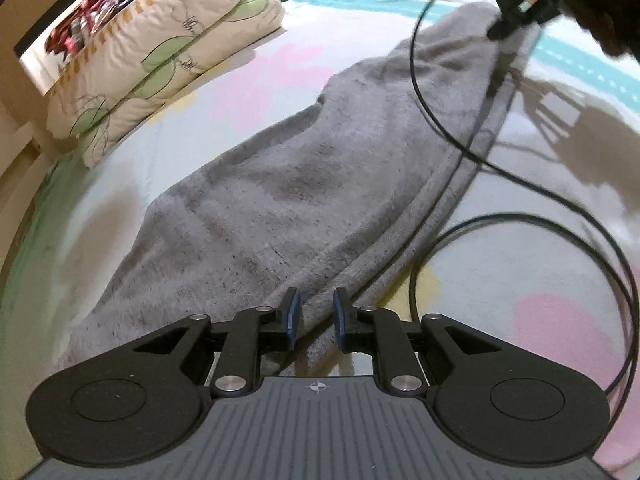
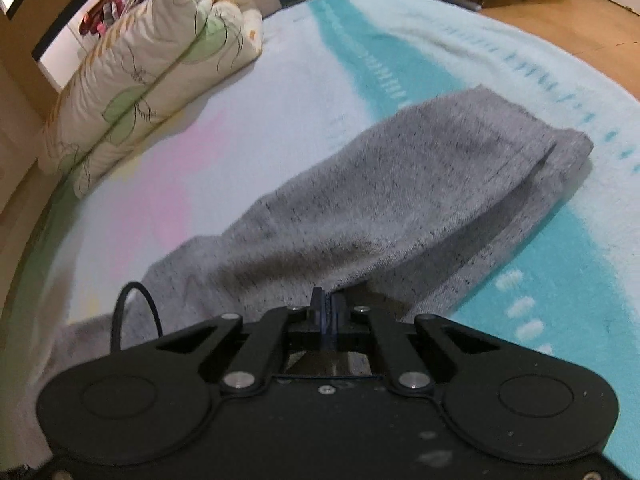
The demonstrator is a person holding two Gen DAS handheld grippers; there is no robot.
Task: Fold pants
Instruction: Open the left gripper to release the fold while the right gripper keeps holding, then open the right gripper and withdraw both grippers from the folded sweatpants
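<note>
The bed [image 1: 280, 76] is the biggest thing here, with a soft cover in pale blue, pink and teal. A puffy folded quilt [image 1: 160, 52] with green leaf shapes sits at the far left side of the bed, well apart from the pants.

The gray pants [image 1: 304, 184] lie on the bed cover. In the left wrist view they make one long shape that starts right by the left claw and runs away from it, up and to the right, getting narrower toward the far end. The two legs lie one on top of the other, and a long edge runs along the right side. In the right wrist view the pants [image 2: 400, 200] also run away from the camera toward the upper right, and the far end is wide and squared off, with two layers showing there.

A thin black cable [image 1: 432, 128] loops over the right part of the pants and curls onto the bed cover beside them.

The left claw [image 1: 316, 316] is low over the near end of the pants, its two blue-tipped fingers spread apart with gray cloth showing in the gap — it grips nothing.

The right claw [image 2: 327, 308] has its fingers pressed together on an edge of the pants, and the cloth lifts up from the bed at that spot. In the left wrist view the right claw [image 1: 502, 28] shows dark and blurry at the far narrow end of the pants, touching the cloth there.
</note>
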